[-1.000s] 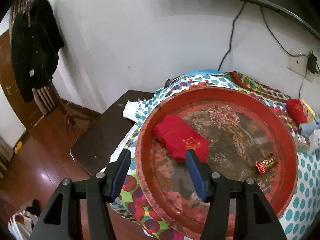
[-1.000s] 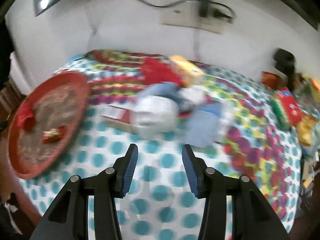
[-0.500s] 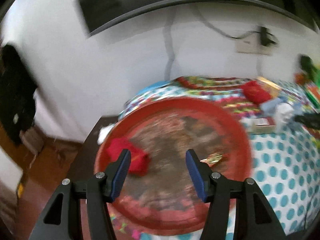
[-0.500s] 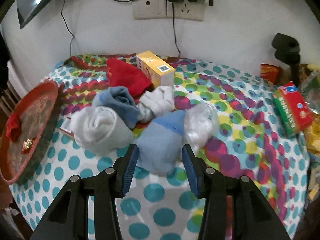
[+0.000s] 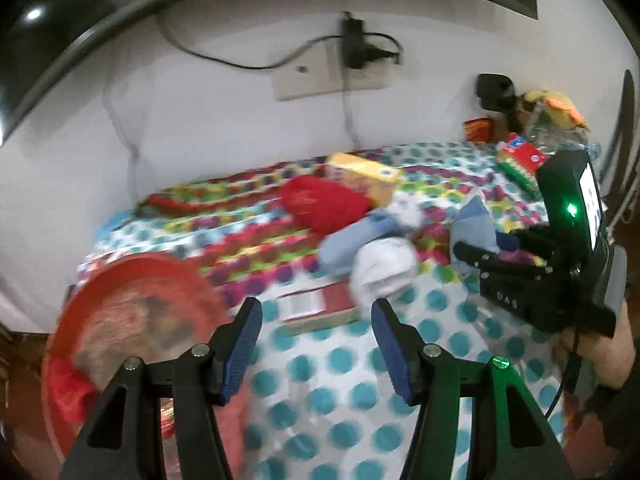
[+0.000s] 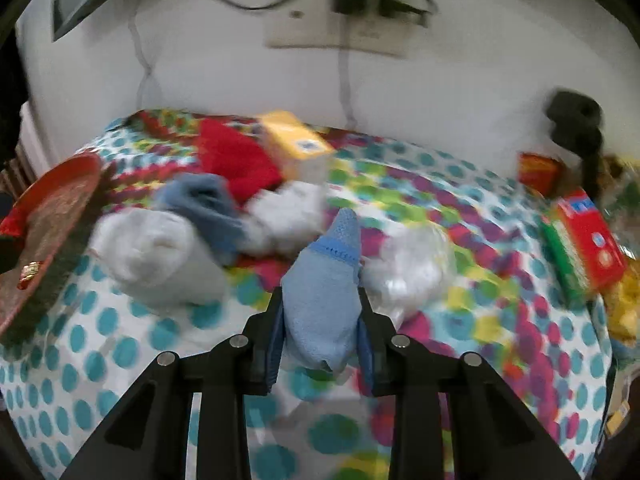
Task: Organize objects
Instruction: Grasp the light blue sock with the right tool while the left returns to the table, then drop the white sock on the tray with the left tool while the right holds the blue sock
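Note:
My right gripper (image 6: 320,300) is closing, and its blue pads press on a light blue sock (image 6: 324,292) lifted a little off the dotted tablecloth (image 6: 120,344). Left of it lie a white sock (image 6: 152,256), a darker blue sock (image 6: 204,200), a grey-white sock (image 6: 288,208) and a red sock (image 6: 236,160). My left gripper (image 5: 316,312) hangs open and empty over the cloth between the red tray (image 5: 132,276) and a flat red and white box (image 5: 316,306). Another red sock (image 5: 66,392) lies in the tray. The held sock (image 5: 474,226) also shows in the left wrist view.
A yellow box (image 6: 296,140) stands behind the socks and a clear plastic bag (image 6: 412,264) lies right of the held sock. Red and green packets (image 6: 580,240) crowd the right edge. A wall socket with cables (image 6: 340,32) is behind. A small gold wrapped item (image 6: 30,270) sits in the tray.
My left gripper swung right from over the tray toward the sock pile, still open. My right gripper moved in to the light blue sock and shut on it.

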